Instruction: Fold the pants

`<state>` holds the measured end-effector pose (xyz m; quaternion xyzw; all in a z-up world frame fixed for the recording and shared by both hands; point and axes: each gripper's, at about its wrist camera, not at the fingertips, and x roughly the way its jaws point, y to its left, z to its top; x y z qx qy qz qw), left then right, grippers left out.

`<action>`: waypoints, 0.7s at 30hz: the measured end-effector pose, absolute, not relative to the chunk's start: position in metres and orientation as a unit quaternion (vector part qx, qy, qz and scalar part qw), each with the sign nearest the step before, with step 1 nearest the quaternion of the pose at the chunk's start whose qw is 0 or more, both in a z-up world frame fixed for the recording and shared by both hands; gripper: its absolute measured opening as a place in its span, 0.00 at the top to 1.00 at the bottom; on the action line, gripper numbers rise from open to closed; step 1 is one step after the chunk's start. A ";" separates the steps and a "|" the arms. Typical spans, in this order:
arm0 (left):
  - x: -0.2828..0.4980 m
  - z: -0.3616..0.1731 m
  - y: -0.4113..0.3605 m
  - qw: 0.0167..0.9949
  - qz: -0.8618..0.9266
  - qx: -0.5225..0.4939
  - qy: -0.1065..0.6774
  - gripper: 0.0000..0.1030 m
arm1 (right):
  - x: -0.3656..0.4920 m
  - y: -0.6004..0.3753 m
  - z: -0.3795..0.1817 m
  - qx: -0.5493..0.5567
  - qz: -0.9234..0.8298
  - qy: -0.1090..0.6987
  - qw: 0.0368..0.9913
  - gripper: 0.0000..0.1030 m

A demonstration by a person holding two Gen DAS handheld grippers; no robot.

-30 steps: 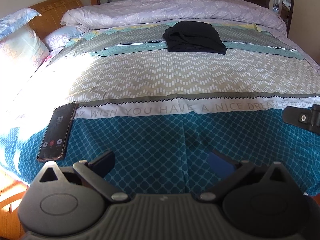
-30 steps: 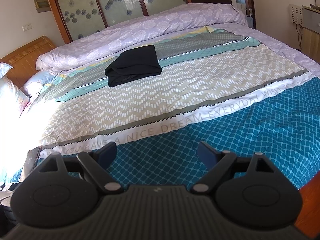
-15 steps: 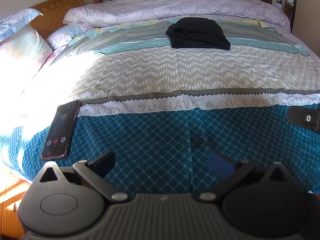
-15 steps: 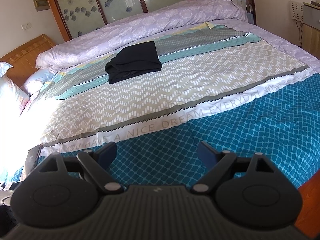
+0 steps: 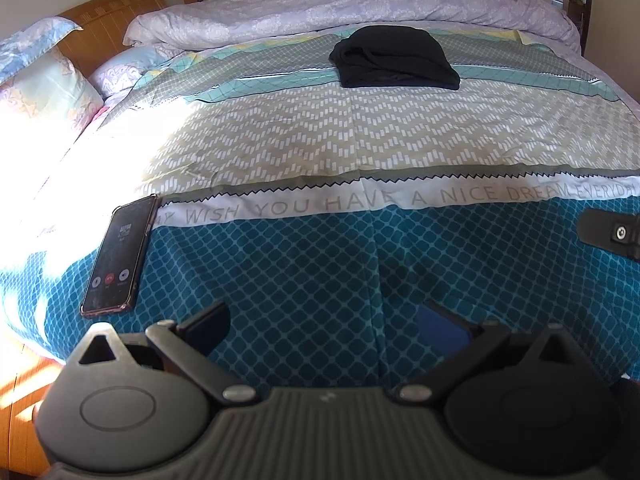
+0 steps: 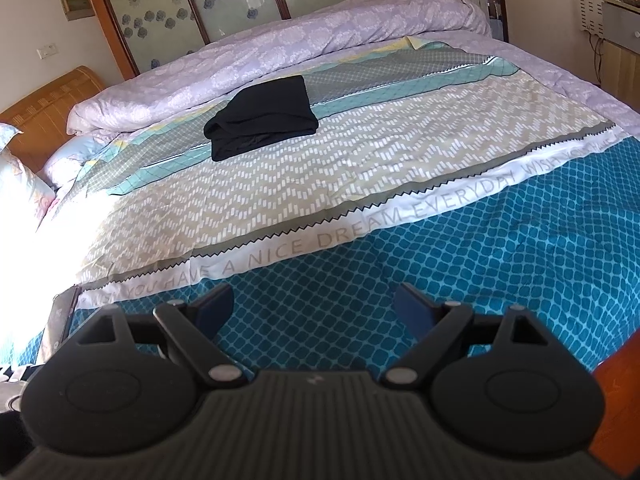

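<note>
Far off, soft black pants [image 5: 394,58] folded, perhaps loosely, on patterned quilt [image 5: 320,152]; left gripper [image 5: 324,322] and right gripper [image 6: 314,308] wide, empty.

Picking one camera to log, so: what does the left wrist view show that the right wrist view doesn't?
Only the left wrist view: the whole phone face up with its screen lit, and part of the right tongs at the frame edge. Only the right wrist view: the flowered glass panels and a cabinet. Both: the black pants bunched on the bedspread, and the rolled lilac duvet.

Pants [image 5: 394,62] far back on bed [image 5: 320,152], phone [image 5: 120,256] near-left.
</note>
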<state>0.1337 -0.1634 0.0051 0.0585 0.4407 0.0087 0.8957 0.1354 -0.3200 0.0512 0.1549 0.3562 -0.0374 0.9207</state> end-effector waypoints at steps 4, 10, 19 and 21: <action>0.133 0.004 -0.164 0.894 0.004 0.059 0.443 0.00 | 0.135 -0.321 0.051 0.156 -0.038 0.356 0.921 0.13; 0.133 0.003 -0.167 0.893 -0.001 0.065 0.445 0.00 | 0.135 -0.321 0.050 0.157 -0.038 0.358 0.920 0.13; 0.132 0.002 -0.169 0.892 -0.005 0.070 0.447 0.00 | 0.135 -0.321 0.048 0.158 -0.037 0.360 0.919 0.13; 0.132 0.002 -0.169 0.892 -0.005 0.070 0.447 0.00 | 0.135 -0.321 0.048 0.158 -0.037 0.360 0.919 0.13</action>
